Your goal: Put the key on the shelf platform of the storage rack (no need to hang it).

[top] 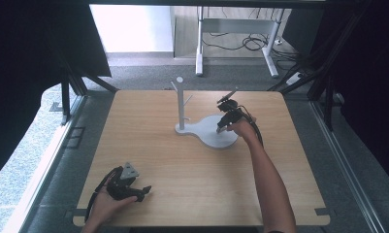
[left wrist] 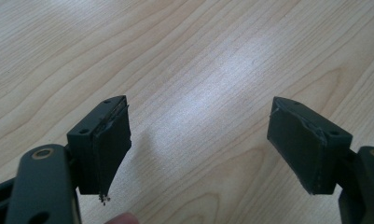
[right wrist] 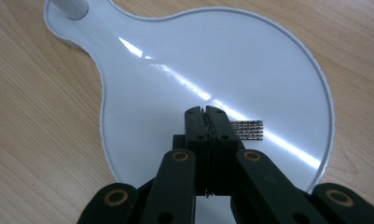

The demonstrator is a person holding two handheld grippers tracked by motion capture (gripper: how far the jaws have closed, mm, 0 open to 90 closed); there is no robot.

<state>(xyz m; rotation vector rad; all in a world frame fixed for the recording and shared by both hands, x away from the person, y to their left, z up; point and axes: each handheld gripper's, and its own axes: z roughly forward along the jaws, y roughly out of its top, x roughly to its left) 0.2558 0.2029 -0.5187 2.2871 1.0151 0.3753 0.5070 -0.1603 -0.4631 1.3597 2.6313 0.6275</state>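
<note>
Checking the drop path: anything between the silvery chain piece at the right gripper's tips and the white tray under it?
Nothing visible. The right gripper, jaws shut, seemingly pinches the silvery chain piece over bare white tray; the stand's post rises at the tray's narrow end, well aside. Contact with the tray: cannot tell.

The right gripper (right wrist: 206, 111) is seen with jaws pressed together above the white tray (right wrist: 184, 51). A small beaded chain piece (right wrist: 246, 129) is seen just beside them, toward the tray's right rim.
</note>
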